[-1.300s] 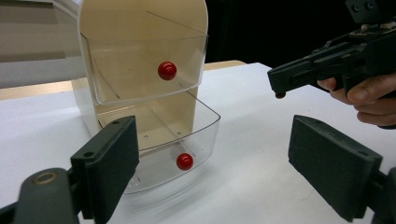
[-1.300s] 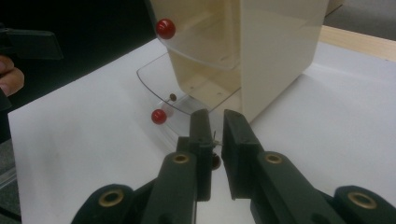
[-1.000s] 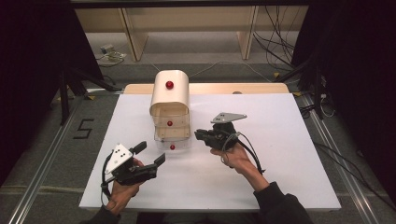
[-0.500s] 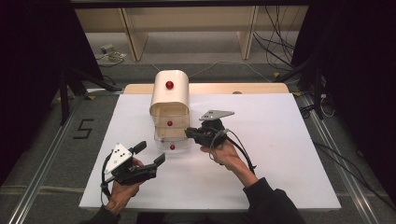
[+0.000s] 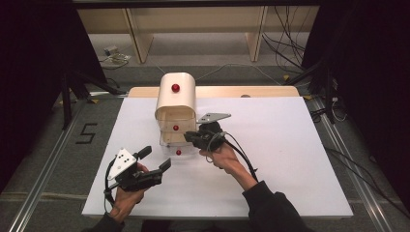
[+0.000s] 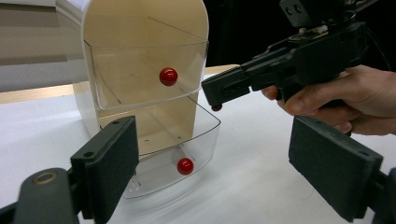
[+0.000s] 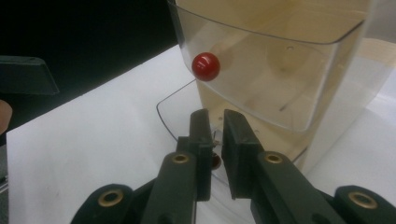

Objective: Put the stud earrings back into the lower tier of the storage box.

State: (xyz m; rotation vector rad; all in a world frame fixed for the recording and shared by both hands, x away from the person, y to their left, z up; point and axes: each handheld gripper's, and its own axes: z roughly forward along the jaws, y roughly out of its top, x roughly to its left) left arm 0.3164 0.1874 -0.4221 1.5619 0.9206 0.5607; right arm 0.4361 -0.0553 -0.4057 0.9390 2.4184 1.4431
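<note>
White surface [image 5: 290,159] on a wooden edge, dark curtains and shelving behind, drawer unit [image 5: 176,104] at centre, right gripper [image 5: 189,137] closed and empty beside its lower drawer [image 5: 170,141], left gripper [image 5: 155,162] wide open, empty.

Overhead light, table [image 5: 300,159] bright white, surroundings near black. Soft shadows. Near jaws blurred in both gripper views; high view slightly soft.

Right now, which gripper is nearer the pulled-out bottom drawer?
Right. The right gripper hovers at the bottom drawer, jaws shut; the left gripper waits open, apart in front.
</note>
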